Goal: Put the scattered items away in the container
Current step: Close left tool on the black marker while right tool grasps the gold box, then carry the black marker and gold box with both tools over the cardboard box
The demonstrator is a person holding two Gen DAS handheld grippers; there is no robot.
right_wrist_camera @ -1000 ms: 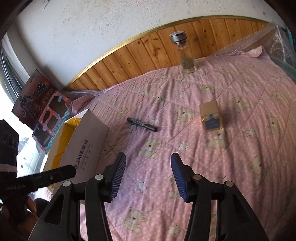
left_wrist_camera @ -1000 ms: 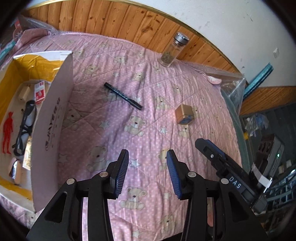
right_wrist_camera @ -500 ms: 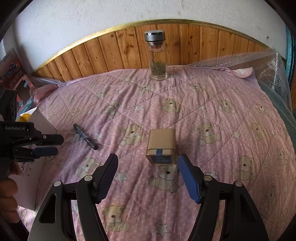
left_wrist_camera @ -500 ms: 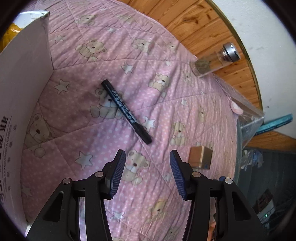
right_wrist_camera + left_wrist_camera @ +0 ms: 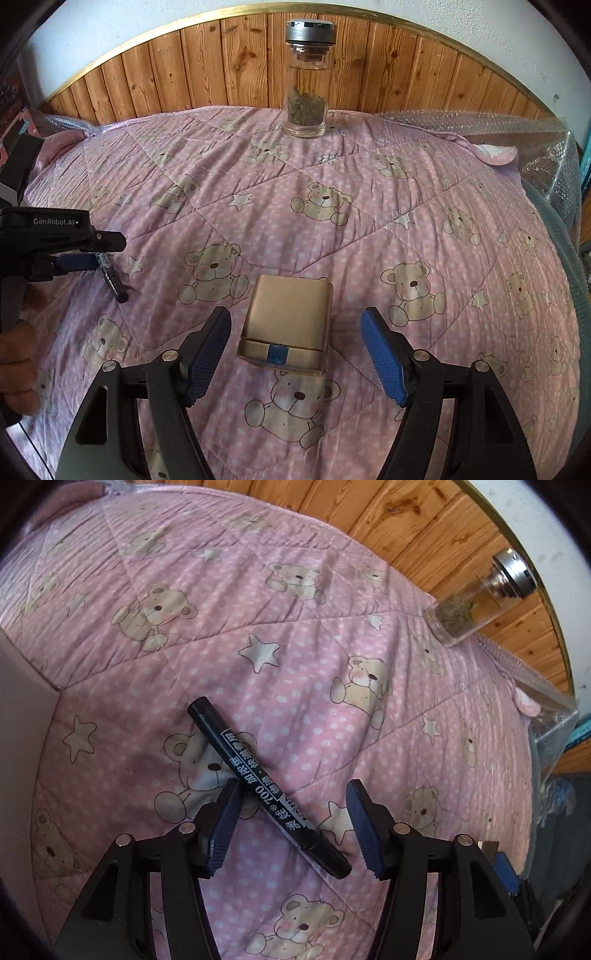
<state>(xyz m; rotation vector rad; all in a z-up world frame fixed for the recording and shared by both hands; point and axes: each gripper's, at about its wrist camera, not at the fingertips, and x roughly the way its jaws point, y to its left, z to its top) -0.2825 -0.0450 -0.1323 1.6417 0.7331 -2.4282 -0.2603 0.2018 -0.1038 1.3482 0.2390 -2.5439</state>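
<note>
A black marker (image 5: 258, 779) lies slantwise on the pink bear quilt (image 5: 295, 627). My left gripper (image 5: 292, 785) hangs over it; its jaws are opening, the marker's middle lies between them and no pad presses on it. In the right wrist view that gripper (image 5: 92, 251) sits at the left edge over the marker (image 5: 112, 278). A small gold tin (image 5: 288, 314) with a blue tab lies between the open fingers of my right gripper (image 5: 296, 314), with a gap on both sides. A glass jar (image 5: 306, 107) with a metal lid stands at the far edge.
The white wall of the cardboard box (image 5: 18, 720) shows at the left edge of the left wrist view. Wooden panelling (image 5: 221, 66) rises behind the bed. Bubble wrap (image 5: 535, 147) lines the right edge. A hand (image 5: 14, 354) holds the left gripper.
Both grippers came down and forward while opening wider. The left one swung away from the box to straddle the marker. The right one turned to the gold tin, which lies between its fingers.
</note>
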